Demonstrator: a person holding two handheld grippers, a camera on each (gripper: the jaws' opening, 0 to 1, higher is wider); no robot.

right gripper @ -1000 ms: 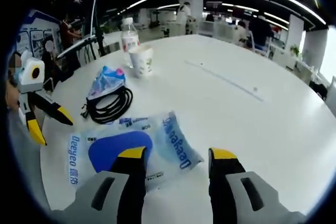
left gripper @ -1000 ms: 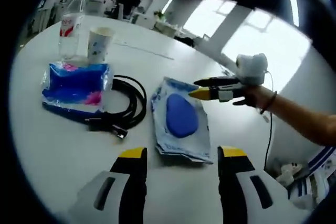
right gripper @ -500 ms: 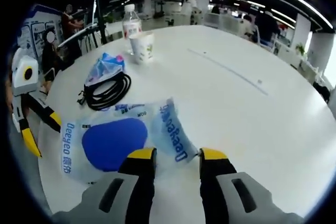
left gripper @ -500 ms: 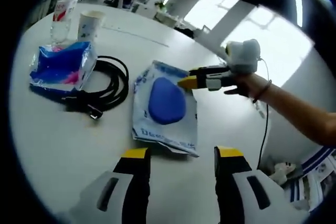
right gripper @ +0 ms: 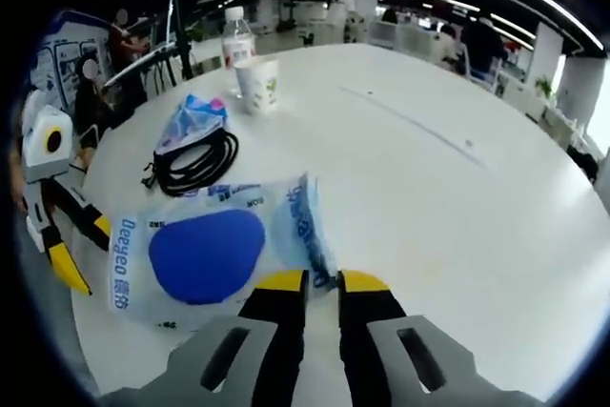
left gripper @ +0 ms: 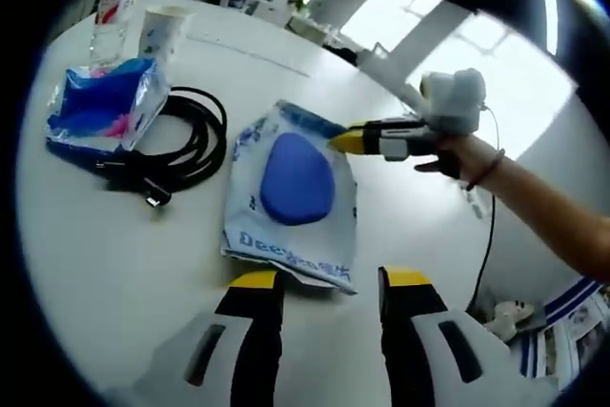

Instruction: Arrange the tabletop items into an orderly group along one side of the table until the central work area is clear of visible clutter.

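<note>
— As my right gripper came to rest at the near edge of the wipes pack, where did the pack lie?

— Flat on the white counter, straight ahead of my right fingers, its long axis running off to the left across that view. Those fingers were nearly shut, pinching the pack's crimped end flap between them.

— And your left gripper?

— Its fingers stood apart, holding nothing, just short of the pack's opposite end in the left gripper view. So the right was the one with a hold; I judged any slide toward the group would be led from there.

— What group?

— Beyond the pack lay a coiled black cable, then a smaller blue packet, a paper cup and a water bottle, all toward the far rim. The pack was apart from the cable, though near it.

— The room?

— An open office, ceiling strip lights, bright windows, more white tables behind.
</note>
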